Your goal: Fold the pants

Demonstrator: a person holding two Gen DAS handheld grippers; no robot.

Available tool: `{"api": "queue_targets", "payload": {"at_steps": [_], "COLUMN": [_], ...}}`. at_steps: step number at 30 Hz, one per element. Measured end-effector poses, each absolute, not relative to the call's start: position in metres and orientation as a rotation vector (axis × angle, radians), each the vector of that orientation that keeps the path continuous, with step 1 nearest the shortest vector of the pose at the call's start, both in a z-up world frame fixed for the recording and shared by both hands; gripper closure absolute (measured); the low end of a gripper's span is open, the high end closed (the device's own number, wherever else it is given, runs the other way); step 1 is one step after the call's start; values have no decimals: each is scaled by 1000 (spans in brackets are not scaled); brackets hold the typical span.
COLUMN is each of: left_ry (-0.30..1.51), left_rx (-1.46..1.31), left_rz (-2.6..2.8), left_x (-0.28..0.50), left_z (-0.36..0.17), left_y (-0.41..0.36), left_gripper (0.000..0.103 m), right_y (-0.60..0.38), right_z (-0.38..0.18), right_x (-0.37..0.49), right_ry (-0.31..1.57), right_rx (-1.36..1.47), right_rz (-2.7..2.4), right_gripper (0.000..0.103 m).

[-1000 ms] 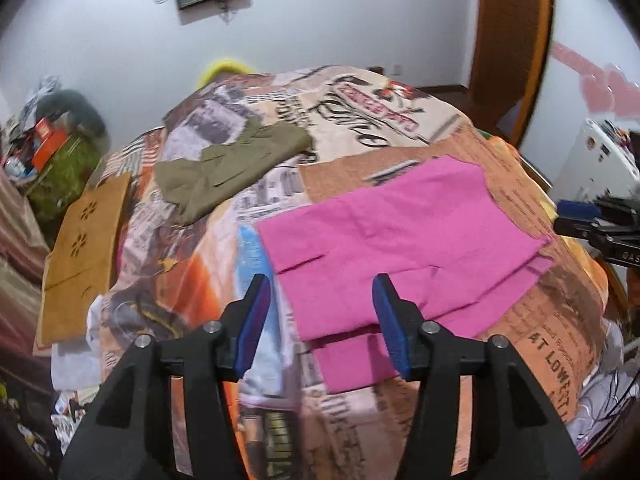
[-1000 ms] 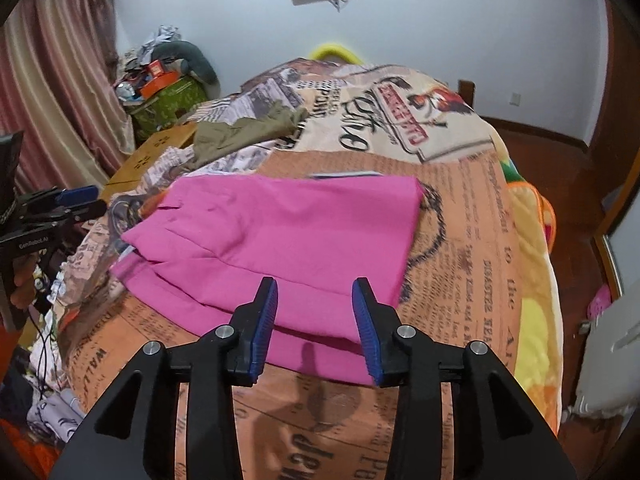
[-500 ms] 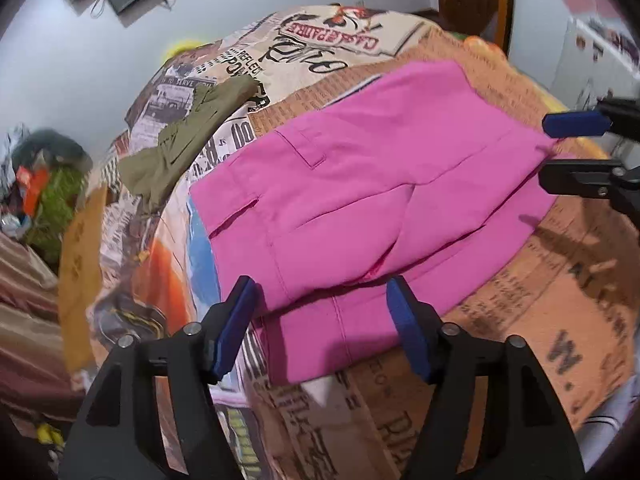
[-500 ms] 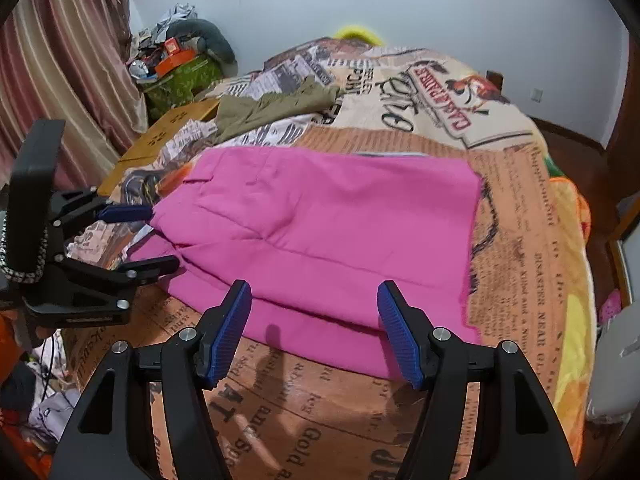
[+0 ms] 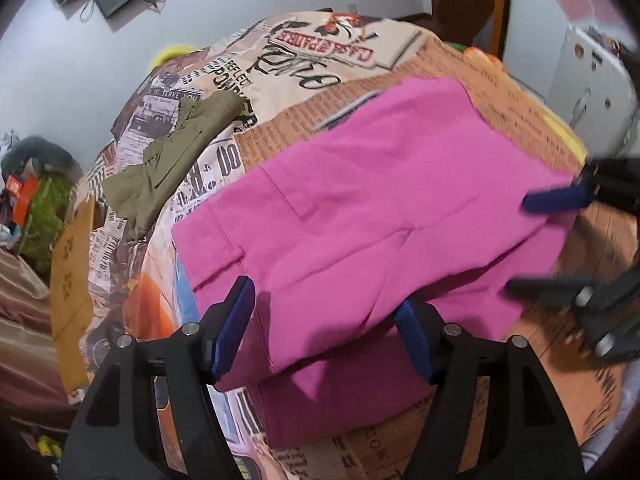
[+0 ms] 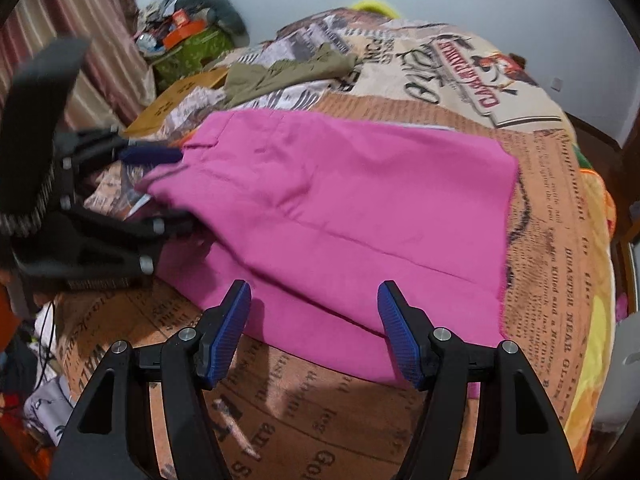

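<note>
The bed (image 5: pixel 472 92), under its newsprint-patterned blanket (image 6: pixel 552 216), fills both views, and your work lies on the near end of it. The pink pants (image 5: pixel 380 216) lie flat across the blanket, already doubled over: an upper layer with a pocket seam rests on a lower layer that sticks out along the near edge, so the first fold looks done, though the edges are not squared. What seems left is at least one more fold across the length, then a tidy-up of that protruding lower layer. A second garment, the olive pants (image 5: pixel 176 164), sits crumpled farther up the bed, well apart from the pink pair and apparently untouched; whether it belongs to your task cannot be told. Beyond the bed there is a cardboard sheet (image 5: pixel 72 280) at the left side and a pile of clutter (image 6: pixel 188 36) by the curtain. Your left gripper (image 5: pixel 324 320) hovers over the near corner at the waistband end, jaws spread wide, nothing between them. Your right gripper (image 6: pixel 314 324) hovers at the near edge toward the other end, jaws likewise spread and empty. From here, each looks placed to close on the near edge for the next fold.
</note>
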State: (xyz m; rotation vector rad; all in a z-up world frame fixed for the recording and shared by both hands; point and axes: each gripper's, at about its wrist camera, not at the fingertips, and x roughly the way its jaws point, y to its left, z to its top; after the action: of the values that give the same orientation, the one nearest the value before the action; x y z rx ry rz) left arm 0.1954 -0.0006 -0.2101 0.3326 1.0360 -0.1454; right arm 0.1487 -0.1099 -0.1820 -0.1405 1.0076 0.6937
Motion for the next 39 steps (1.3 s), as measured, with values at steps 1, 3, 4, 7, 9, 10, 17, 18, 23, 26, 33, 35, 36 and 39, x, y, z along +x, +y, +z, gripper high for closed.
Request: {"api": "queue_targets", "payload": {"at_steps": [1, 3, 4, 7, 9, 10, 17, 18, 23, 26, 33, 35, 36, 39], "left_ry": [1031, 1021, 1019, 1018, 1023, 1026, 1075, 1075, 1058, 1033, 1009, 1019, 1023, 1042], "left_rx": [321, 305, 300, 285, 277, 273, 254, 267, 305, 289, 288, 288, 286, 278], "left_rz": [-147, -148, -149, -157, -160, -161, -195, -194, -159, -173, -213, -216, -218, -229], "left_x": [196, 197, 198, 197, 195, 194, 189, 188, 184, 179, 162, 159, 157, 151], "left_z": [-207, -201, -200, -197, -198, -199, -215, -217, -216, -207, -197, -201, -202, -209], "left_y": [1, 2, 3, 3, 3, 3, -4, -7, -12, -13, -20, -21, -22, -23], "left_gripper": [34, 34, 34, 34, 34, 34, 34, 34, 79, 86, 88, 88, 88, 88], "right_y": [-106, -100, -97, -92, -94, -94, -98, -98, -101, -102, -111, -112, -113, -115], "right_z": [-183, -184, -184, -184, -183, -182, -173, -172, -165, -161, -156, -158, -160, -166], "right_x": [149, 151, 152, 158, 164, 166, 166, 165, 158, 153, 143, 140, 138, 133], "right_ry": [1008, 996, 981, 951, 943, 937, 887, 878, 851, 838, 822, 830, 834, 848], "right_rx": [-153, -184, -202, -227, -204, -195, -195, -199, -208, -225, -239, -238, -237, -243], "right_rz": [703, 710, 705, 693, 695, 695, 698, 701, 712, 719, 717, 717, 717, 712], "right_gripper": [41, 41, 41, 41, 53, 59, 93, 94, 95, 96, 96, 96, 96, 96]}}
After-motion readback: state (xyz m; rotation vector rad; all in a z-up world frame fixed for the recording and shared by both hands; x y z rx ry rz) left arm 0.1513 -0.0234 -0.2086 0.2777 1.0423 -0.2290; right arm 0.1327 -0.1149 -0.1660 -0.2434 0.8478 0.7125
